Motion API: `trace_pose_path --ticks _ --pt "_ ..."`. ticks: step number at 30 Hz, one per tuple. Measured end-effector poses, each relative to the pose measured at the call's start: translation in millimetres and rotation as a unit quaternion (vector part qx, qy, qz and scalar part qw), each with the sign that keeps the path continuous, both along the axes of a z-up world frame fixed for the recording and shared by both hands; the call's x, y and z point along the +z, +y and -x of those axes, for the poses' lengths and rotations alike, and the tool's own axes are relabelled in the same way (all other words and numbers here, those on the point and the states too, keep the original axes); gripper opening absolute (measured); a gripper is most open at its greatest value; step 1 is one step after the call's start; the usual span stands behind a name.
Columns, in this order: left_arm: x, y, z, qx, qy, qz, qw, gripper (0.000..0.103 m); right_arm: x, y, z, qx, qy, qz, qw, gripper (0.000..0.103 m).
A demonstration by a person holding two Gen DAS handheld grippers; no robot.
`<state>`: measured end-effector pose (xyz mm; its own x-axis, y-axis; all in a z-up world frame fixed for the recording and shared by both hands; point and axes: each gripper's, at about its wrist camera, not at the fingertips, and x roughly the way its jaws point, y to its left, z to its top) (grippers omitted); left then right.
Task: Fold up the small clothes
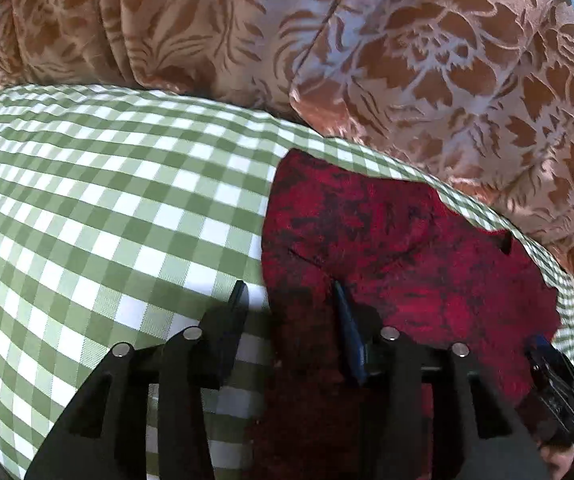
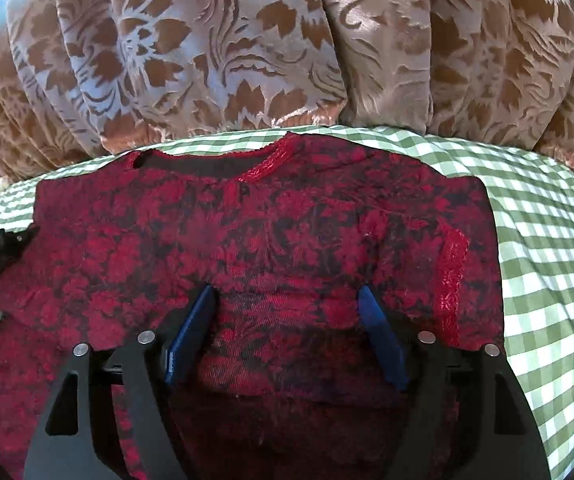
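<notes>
So we've got a small red-and-black floral top point(image 2: 247, 240) lying flat on a green-and-white checked cloth point(image 2: 547, 240), neckline point(image 2: 263, 162) toward the brown flowery curtain point(image 2: 247, 48) at the back. Our right gripper point(image 2: 287, 300) hangs over the middle of the top with its blue fingers point(image 2: 379, 336) spread wide, nothing pinched between them. Our left gripper point(image 1: 291, 296) sits at the top's side edge, one finger over the checked cloth and the other finger point(image 1: 347, 320) over the red fabric, jaws about half apart; we can't really tell if the edge is caught between them. The top's lacy sleeve trim point(image 2: 451, 280) lies on the right.
</notes>
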<state>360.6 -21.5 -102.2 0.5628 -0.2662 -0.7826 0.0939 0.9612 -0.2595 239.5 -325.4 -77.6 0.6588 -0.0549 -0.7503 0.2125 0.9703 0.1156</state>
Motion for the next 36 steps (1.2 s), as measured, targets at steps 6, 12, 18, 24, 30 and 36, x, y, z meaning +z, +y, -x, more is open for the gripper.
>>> trace_pose_path --ticks 6,12,18,24,30,36 --pt "53 -17 38 0.037 -0.114 -0.088 0.9888 0.052 -2 -3 3 0.0 -0.01 -0.011 1.0 0.075" --pt "28 -53 37 -0.03 -0.08 -0.119 0.9892 0.053 0 -4 4 0.0 -0.015 -0.017 1.0 0.075" --pt "5 -46 30 -0.019 -0.078 -0.102 0.9916 0.055 -2 -1 5 -0.001 -0.017 -0.013 1.0 0.077" --pt "16 -47 38 -0.012 -0.08 -0.096 0.9921 0.055 -2 -2 4 0.0 -0.016 -0.013 1.0 0.078" --pt "34 -28 68 -0.004 -0.088 -0.08 0.9929 0.054 -4 -2 4 0.0 -0.017 -0.012 1.0 0.078" --pt "51 -10 105 0.0 -0.094 -0.063 0.9936 0.055 1 1 5 0.001 -0.013 -0.002 1.0 0.086"
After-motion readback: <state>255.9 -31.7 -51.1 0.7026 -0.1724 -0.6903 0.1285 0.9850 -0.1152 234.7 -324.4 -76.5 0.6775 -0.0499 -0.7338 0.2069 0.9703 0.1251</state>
